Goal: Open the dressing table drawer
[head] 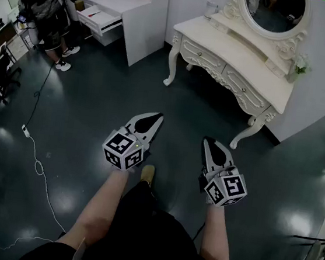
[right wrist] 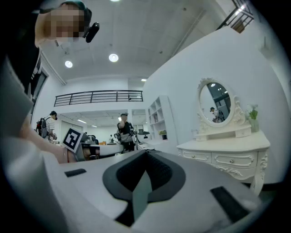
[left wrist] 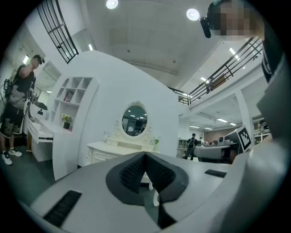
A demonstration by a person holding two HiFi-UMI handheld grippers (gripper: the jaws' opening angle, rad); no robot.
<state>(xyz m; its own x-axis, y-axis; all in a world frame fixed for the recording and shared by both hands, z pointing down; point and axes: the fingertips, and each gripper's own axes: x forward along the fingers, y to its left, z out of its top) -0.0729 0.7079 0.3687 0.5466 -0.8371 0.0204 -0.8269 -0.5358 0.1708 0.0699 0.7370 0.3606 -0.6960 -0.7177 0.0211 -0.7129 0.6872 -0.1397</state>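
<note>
Jaws on the 2 grippers are pressed together with nothing between them. The left gripper (head: pixel 159 116) and the right gripper (head: pixel 207 141) are held level over the dark floor (head: pixel 94 112), pointing toward the dressing table (head: pixel 250 58). That stands well apart from both, its front drawers (head: pixel 203 58) flush under the tabletop's front edge. An oval mirror (head: pixel 275 11) stands at its back edge. Farther left, a person (head: pixel 45 9) stands by a white desk (head: pixel 128 4).

A dark glossy floor (head: pixel 95 106) spreads under round ceiling lights (left wrist: pixel 193 14), a white cable (head: pixel 34 151) trailing at nine o'clock, a white counter (head: pixel 116 6) at eleven o'clock.
</note>
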